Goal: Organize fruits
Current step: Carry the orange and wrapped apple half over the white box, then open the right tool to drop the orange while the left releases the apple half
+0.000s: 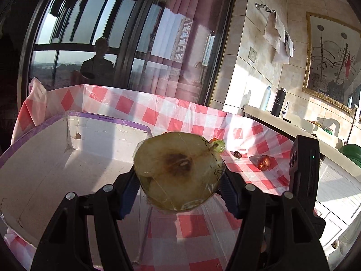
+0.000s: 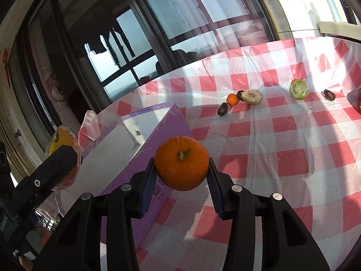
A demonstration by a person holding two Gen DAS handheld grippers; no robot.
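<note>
My left gripper (image 1: 179,180) is shut on a plastic-wrapped half pear (image 1: 178,169), cut face toward the camera, held above the right edge of an open white box with purple rim (image 1: 108,122). My right gripper (image 2: 181,167) is shut on a whole orange (image 2: 181,163), held above the tablecloth beside the box's purple wall (image 2: 158,135). The left gripper's body (image 2: 45,171) and its wrapped pear (image 2: 64,140) show at the left of the right wrist view. The right gripper's body (image 1: 304,169) shows at the right of the left wrist view.
On the red-and-white checked cloth (image 2: 282,146) lie a small tangerine (image 2: 232,99), dark dates (image 2: 223,109), a cut pale fruit (image 2: 252,96), a cut green fruit (image 2: 299,89), another date (image 2: 329,94) and a red fruit (image 1: 263,162). A counter with bottles (image 1: 277,101) stands at the right.
</note>
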